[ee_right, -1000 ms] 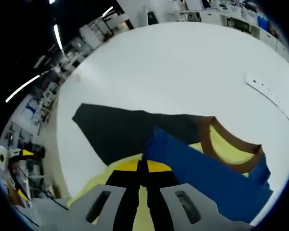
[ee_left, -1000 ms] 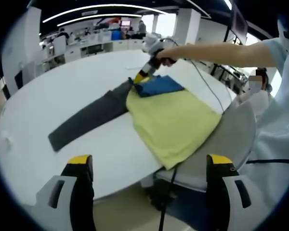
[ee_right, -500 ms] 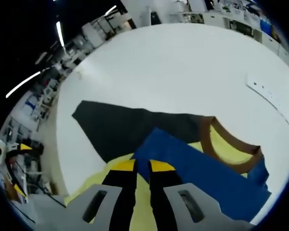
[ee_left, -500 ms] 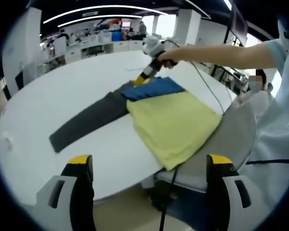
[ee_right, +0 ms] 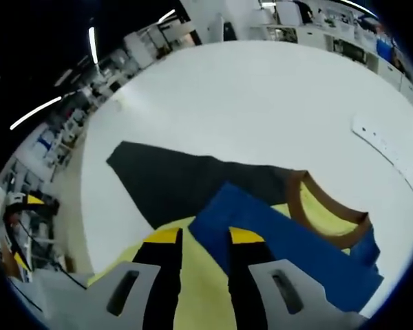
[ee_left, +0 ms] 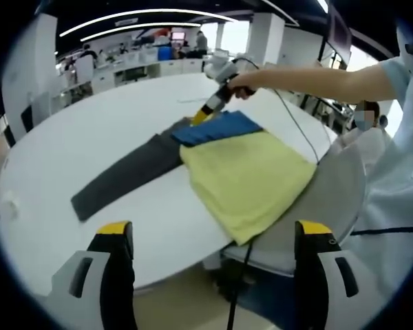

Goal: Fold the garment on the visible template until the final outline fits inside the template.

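A yellow shirt [ee_left: 244, 172] with a blue sleeve [ee_left: 217, 127] lies on the white round table [ee_left: 76, 137], partly over a dark grey template [ee_left: 124, 175] that sticks out to the left. My left gripper [ee_left: 213, 230] stands open, back from the table's near edge, with nothing between its jaws. A hand holds my right gripper [ee_left: 204, 115] at the sleeve's far end. In the right gripper view my right gripper [ee_right: 204, 237] is open just above the blue sleeve [ee_right: 275, 237], which lies flat across the yellow shirt [ee_right: 199, 289] below the brown collar [ee_right: 310, 206]. The template [ee_right: 172, 182] lies beyond.
A grey chair [ee_left: 327, 199] stands under the shirt's near corner, with a black cable [ee_left: 241, 275] hanging beside it. A person's light sleeve [ee_left: 399, 165] is at the right. A white strip [ee_right: 392, 155] lies on the table [ee_right: 261, 103]. Desks stand in the background.
My right gripper carried the blue sleeve inward over the shirt, then its jaws parted and let go; the sleeve now lies flat. The left gripper has not moved.
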Motion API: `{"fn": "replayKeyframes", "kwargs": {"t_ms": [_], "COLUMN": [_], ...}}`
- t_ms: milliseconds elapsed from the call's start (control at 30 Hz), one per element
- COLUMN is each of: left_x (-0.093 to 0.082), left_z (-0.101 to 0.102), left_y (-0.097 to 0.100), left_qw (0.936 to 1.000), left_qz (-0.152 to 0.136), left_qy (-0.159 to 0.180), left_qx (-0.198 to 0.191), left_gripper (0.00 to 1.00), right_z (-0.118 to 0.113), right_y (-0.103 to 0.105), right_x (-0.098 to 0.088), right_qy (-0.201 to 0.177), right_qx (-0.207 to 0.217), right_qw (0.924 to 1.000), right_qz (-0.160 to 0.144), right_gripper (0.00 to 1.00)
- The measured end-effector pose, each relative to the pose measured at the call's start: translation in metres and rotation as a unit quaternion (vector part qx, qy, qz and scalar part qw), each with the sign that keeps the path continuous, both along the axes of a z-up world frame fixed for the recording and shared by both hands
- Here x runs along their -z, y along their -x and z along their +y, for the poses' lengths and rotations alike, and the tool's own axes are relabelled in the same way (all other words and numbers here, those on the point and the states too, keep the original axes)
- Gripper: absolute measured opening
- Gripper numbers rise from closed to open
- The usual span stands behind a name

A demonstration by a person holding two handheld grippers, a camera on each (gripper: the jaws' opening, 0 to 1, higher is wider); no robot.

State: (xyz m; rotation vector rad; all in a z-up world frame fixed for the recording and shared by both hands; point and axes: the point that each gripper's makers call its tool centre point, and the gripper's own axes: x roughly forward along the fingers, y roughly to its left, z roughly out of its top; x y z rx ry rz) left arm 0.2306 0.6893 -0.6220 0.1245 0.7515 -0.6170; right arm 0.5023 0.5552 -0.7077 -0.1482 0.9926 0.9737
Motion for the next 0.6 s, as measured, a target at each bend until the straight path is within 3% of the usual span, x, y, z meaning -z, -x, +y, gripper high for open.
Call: {"fn": "replayKeyframes", "kwargs": {"t_ms": [333,433,533,600], "left_x": [0.001,0.001,0.0,0.0], "left_z": [-0.001,-0.002,-0.005,-0.006], "left_y": [0.002,0.001,0.001,0.001], "left_qw": [1.0,1.0,1.0,1.0], "left_qz": [0.002,0.0,-0.002,-0.001], "left_qy": [-0.002,-0.003,-0.002,-0.004], "left_qx": [0.001,0.002,0.003,0.008], "left_gripper": [0.94,0.94,0.94,0.94], "right_z": [-0.007,-0.01,-0.01,-0.014], "right_y": [0.005,0.007,0.015,0.014], "right_x": [-0.002,-0.002,0.001,0.003], "right_qy": [-0.001,-0.008,-0.022,-0.018], "right_qx": [-0.01,-0.013,-0.009,-0.007], "right_qw": [0.9996,0.9995,0.9997,0.9996], "right_qz": [-0.026,-0.027,-0.006,-0.02], "right_gripper": [0.43,0.47,0.54,0.55]}}
